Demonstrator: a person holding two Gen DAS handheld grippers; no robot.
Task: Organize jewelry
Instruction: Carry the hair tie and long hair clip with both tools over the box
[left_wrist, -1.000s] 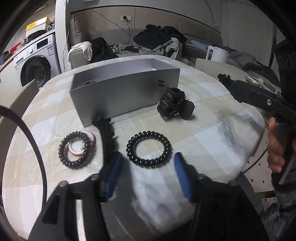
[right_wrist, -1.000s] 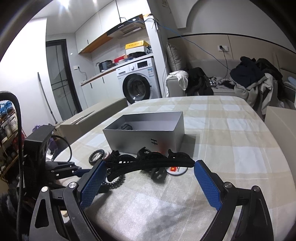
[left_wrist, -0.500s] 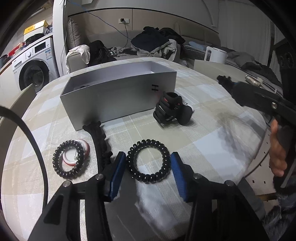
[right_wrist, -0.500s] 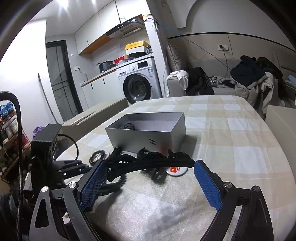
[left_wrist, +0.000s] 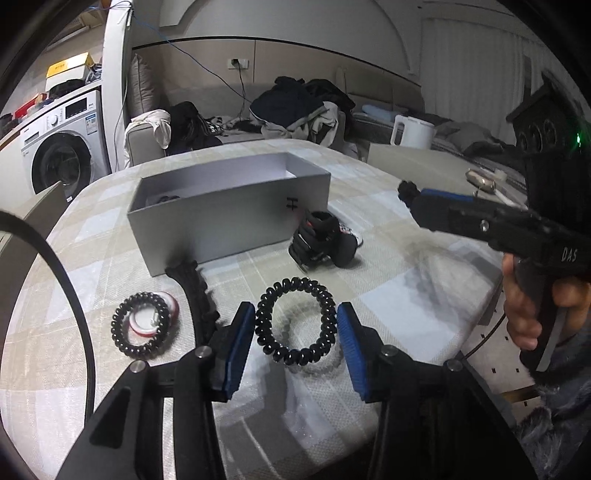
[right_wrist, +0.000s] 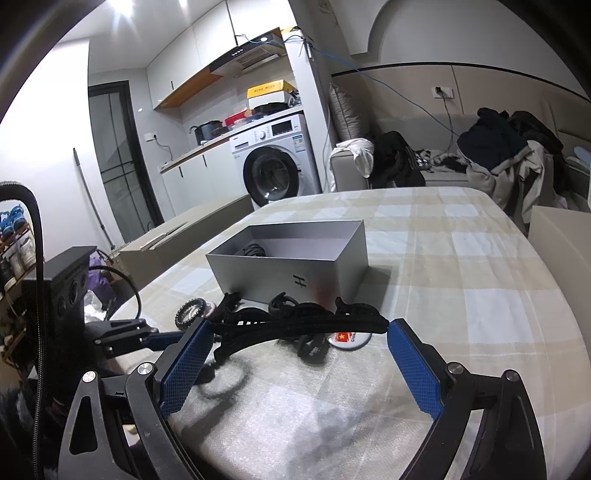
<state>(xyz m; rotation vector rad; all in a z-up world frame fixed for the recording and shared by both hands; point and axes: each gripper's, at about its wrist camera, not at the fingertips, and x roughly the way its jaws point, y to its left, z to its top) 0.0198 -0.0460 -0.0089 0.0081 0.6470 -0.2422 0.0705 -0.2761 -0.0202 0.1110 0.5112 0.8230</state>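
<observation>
A black spiral hair tie (left_wrist: 295, 357) sits between the blue pads of my left gripper (left_wrist: 295, 334). Both pads press on its sides, and its faint ring shadow lies just under it on the cloth. My right gripper (right_wrist: 301, 328) hovers above the table's right side with its jaws wide. A black toothed hair band (right_wrist: 295, 323) spans from pad to pad. The grey open box (left_wrist: 229, 221) stands behind, with something dark inside. Beside my left finger lies another black toothed band (left_wrist: 195, 291). Left of that band a second spiral tie (left_wrist: 125, 336) rests on a red-white ring (left_wrist: 147, 321).
A black-and-red claw clip (left_wrist: 317, 240) lies by the box, next to a round badge (right_wrist: 347, 338). A person's hand (left_wrist: 517, 314) grips the right gripper's handle beyond the table's right edge. A white kettle (left_wrist: 410, 131), a sofa with clothes and a washing machine (left_wrist: 62, 155) stand beyond the table.
My left gripper has moved forward over the spiral hair tie and its jaws have narrowed onto the tie's sides. The right gripper and the hair band in it have stayed still.
</observation>
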